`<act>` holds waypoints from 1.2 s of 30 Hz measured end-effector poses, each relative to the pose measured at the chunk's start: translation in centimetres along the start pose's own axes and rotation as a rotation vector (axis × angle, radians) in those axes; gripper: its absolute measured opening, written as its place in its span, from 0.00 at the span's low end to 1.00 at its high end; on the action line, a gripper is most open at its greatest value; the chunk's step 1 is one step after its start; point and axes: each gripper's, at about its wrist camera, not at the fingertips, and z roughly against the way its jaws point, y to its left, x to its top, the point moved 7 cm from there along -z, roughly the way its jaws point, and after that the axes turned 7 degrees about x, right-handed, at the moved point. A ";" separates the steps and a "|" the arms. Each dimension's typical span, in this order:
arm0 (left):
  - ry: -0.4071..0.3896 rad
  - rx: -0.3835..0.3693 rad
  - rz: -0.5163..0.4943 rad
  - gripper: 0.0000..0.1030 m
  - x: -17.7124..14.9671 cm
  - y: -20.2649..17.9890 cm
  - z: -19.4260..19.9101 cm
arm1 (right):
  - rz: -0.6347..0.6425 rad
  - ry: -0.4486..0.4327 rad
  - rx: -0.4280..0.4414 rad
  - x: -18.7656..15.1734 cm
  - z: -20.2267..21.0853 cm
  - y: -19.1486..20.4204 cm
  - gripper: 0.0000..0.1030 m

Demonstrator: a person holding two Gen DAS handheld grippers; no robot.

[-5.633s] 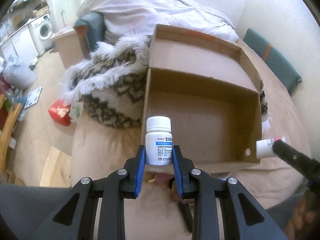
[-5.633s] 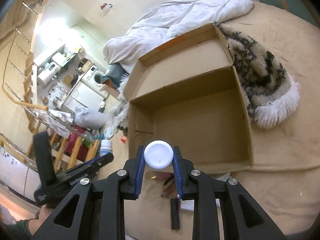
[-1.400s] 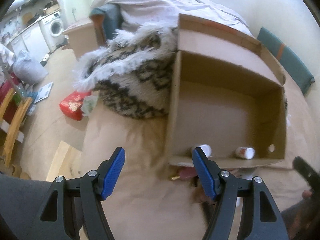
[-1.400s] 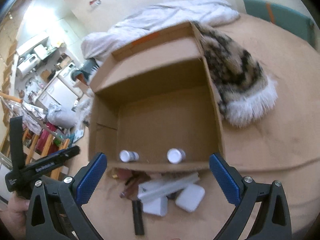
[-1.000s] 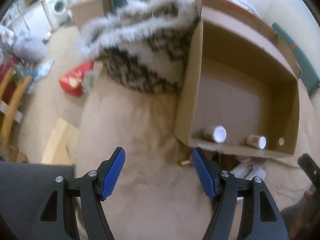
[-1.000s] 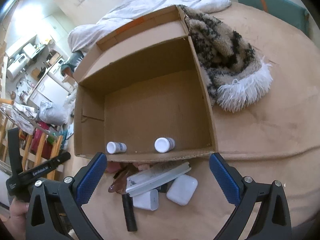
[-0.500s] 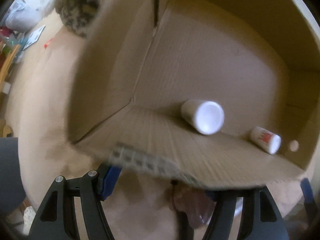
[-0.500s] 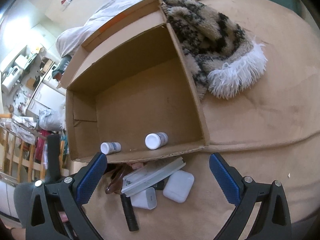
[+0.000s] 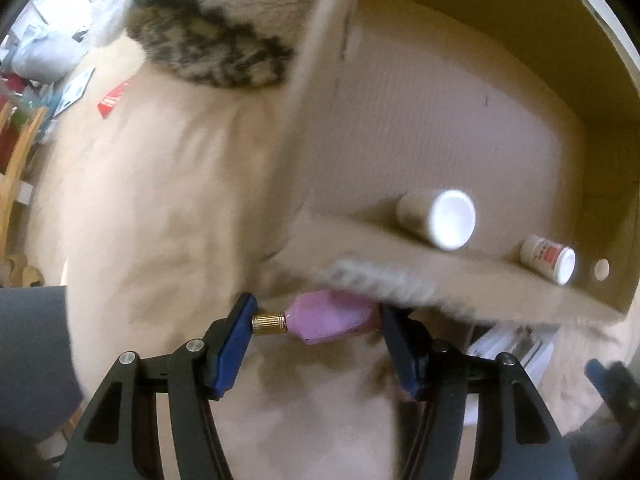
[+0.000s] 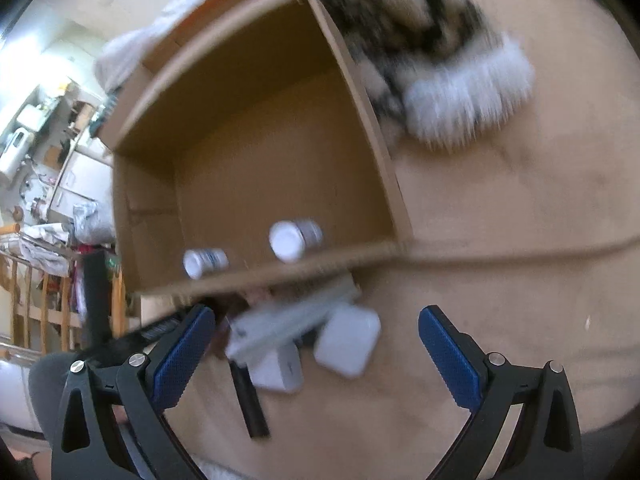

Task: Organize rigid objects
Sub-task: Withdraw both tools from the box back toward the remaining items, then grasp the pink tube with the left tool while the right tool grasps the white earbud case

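Tan bed, cardboard box (image 9: 460, 120) at twelve o'clock; left gripper (image 9: 316, 332) closing around pink bottle (image 9: 330, 316), pads not yet clamped; right gripper (image 10: 316, 344) hanging wide apart, empty. Next: clamp, lift into box.

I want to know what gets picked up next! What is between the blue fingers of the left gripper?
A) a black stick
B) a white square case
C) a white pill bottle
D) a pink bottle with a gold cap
D: the closing left gripper brackets the pink bottle with a gold cap lying on the tan bedcover.
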 end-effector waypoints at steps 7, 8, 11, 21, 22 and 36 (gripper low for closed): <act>0.001 0.036 -0.043 0.58 -0.1 1.1 2.3 | 0.019 0.176 -0.096 -1.8 -4.5 -0.6 0.56; -0.002 0.038 -0.047 0.58 -0.1 1.2 2.6 | 0.039 0.188 -0.113 -1.9 -5.0 -0.4 0.56; -0.014 0.043 -0.047 0.58 -0.2 0.7 2.5 | 0.071 0.212 -0.148 -2.2 -6.3 -0.2 0.56; -0.035 0.045 -0.035 0.58 -0.6 1.1 1.6 | 0.114 0.188 -0.188 -2.1 -6.8 -0.4 0.43; -0.041 0.046 -0.039 0.58 -0.7 1.3 1.5 | 0.123 0.184 -0.190 -2.2 -6.6 -0.2 0.43; -0.100 0.019 -0.031 0.58 -2.3 3.3 5.2 | 0.152 0.097 -0.197 -3.3 -1.5 2.1 0.42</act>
